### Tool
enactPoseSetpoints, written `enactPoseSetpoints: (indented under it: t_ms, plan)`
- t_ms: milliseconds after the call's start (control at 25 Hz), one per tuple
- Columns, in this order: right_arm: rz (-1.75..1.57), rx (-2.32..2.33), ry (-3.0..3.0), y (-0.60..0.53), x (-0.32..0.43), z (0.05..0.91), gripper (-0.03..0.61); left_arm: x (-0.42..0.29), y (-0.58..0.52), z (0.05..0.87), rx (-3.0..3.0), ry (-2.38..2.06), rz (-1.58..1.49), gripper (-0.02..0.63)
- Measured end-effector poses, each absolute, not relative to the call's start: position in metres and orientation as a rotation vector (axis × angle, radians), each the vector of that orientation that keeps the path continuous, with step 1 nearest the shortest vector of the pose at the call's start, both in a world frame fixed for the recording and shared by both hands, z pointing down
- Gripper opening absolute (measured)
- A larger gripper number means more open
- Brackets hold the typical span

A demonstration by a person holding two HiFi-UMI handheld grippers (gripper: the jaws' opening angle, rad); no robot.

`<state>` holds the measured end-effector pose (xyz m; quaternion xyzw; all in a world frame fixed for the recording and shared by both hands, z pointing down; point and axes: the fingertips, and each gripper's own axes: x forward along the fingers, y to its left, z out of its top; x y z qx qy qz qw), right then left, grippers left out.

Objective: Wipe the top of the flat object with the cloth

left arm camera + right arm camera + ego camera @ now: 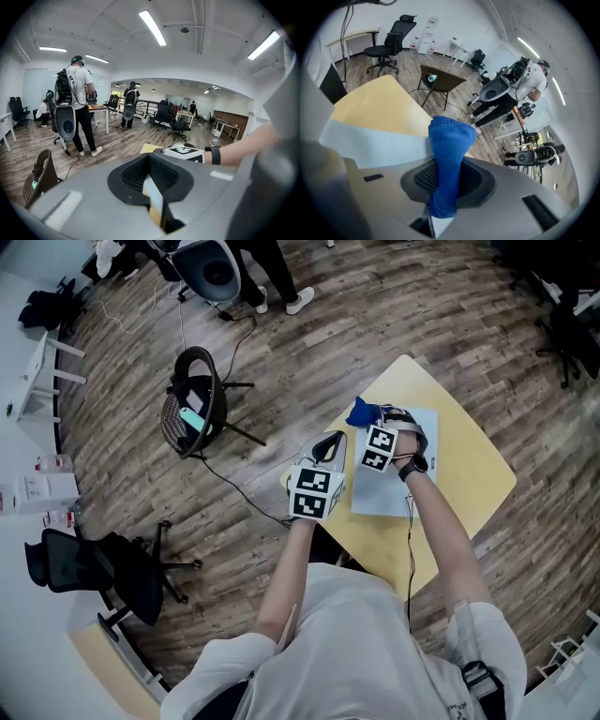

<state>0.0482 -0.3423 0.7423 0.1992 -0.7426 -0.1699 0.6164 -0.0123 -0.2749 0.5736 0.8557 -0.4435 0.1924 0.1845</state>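
Pinching the blue cloth point(449, 140) in the right gripper point(447, 180), with both jaws pressed onto its folded middle and with a soft tuft left free beyond the tips. Placed at the far left corner of the flat object point(398, 491), a pale thin sheet. From the head view, hard to tell whether touching that corner or just above it. Holding the left gripper point(328, 444) just off the left edge of the flat object, over the yellow table point(469, 474), with jaws pressed together and nothing between them.

Judged as the very start of the wiping step, with the cloth secured and at the flat object, and with almost all of its top not yet wiped, by the look.

For the next move, probably: lower the tuft flat onto the flat object, press lightly, then sweep toward its right and near edges in overlapping strokes. Possibly also set the left gripper on the near left corner of the flat object, to stop sliding of so thin a sheet.
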Motion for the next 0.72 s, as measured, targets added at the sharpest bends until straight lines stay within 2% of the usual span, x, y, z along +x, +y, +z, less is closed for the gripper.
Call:
enactPoseSetpoints:
  t_ms: [520,720]
  plan:
    - [-0.15,0.707,-1.529,-0.332,0.216,0.748,0.078,0.027,-0.27,0.569,2.479,-1.142,0.521,0.011]
    - [-0.08,0.766,-1.502,-0.332,0.246,0.747,0.075,0.029,-0.27,0.566,2.48,-1.146,0.51,0.011]
